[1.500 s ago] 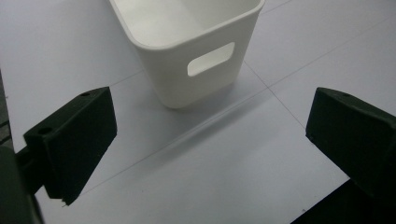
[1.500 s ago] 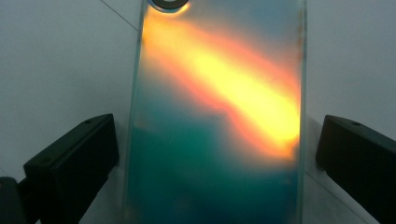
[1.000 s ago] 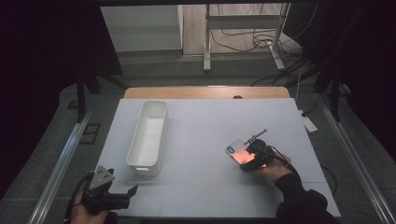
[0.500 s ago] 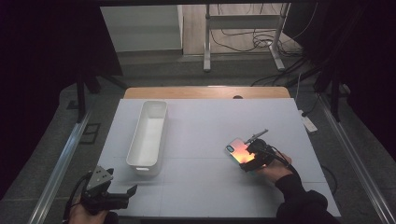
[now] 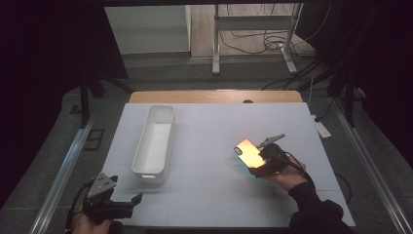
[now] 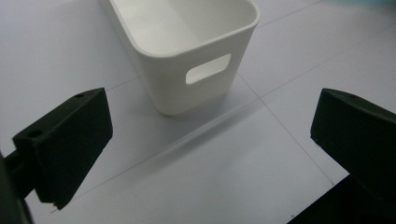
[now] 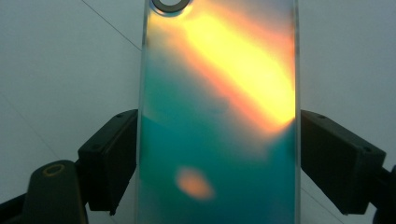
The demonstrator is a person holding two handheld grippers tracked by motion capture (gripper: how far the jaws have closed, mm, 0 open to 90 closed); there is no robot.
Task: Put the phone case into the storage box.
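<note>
A shiny phone case (image 5: 248, 152), glowing orange and teal, is held over the right half of the white table (image 5: 214, 126). My right gripper (image 5: 260, 163) is shut on the phone case (image 7: 219, 116), one black jaw pressed to each long edge. A long white bin (image 5: 155, 139) lies on the table's left half, empty inside. My left gripper (image 5: 127, 204) rests at the near left corner of the table, open, jaws wide apart with nothing between them. In the left gripper view the bin (image 6: 187, 42) stands just beyond the jaws, its handle slot facing me.
A wooden table edge (image 5: 209, 96) runs behind the white surface. Metal rails (image 5: 63, 170) flank both sides of the table. A white power strip (image 5: 322, 128) lies on the floor at the right. Cables and a metal stand (image 5: 253, 34) are at the back.
The right gripper has shifted the phone case slightly left and up, tilting it. The left gripper has stayed put.
</note>
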